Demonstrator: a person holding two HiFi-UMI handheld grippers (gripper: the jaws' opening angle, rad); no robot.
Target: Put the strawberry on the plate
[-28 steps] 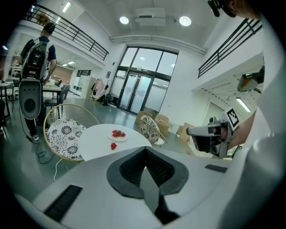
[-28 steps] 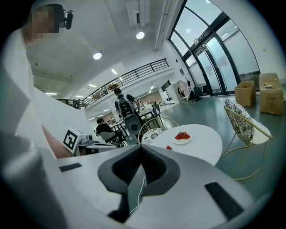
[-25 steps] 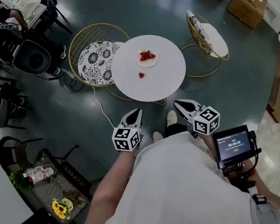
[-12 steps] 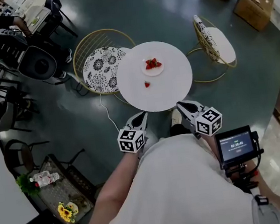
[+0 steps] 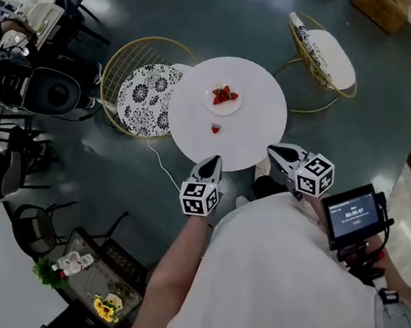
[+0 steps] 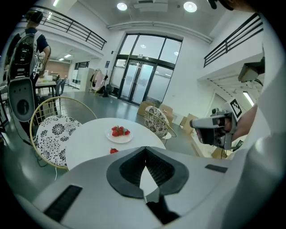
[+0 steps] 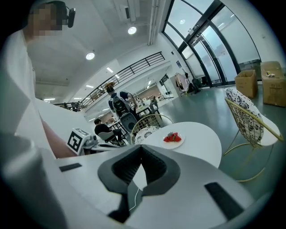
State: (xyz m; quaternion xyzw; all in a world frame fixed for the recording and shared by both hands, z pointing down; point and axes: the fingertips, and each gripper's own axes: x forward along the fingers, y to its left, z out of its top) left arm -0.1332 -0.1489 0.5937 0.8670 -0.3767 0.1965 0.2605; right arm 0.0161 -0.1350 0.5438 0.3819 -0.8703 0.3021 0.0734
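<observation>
Strawberry [image 5: 215, 128] lying loose on the table [image 5: 259, 116], on the near side of the plate [image 5: 217, 109] and apart from it, bare top all round. Plate sitting about mid-table, carrying several berries [image 5: 223, 94]. Left gripper [image 5: 213, 163] and right gripper [image 5: 274, 151] hanging at the table's near edge, jaws pressed together, nothing between them. Near rim lying open. Left chair [image 5: 141, 93] crowding the left edge; right chair [image 5: 323, 52] standing off to the far right.

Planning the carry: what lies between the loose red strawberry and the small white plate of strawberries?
Only bare white tabletop separates the loose red strawberry from the small white plate; the head view shows it.
</observation>
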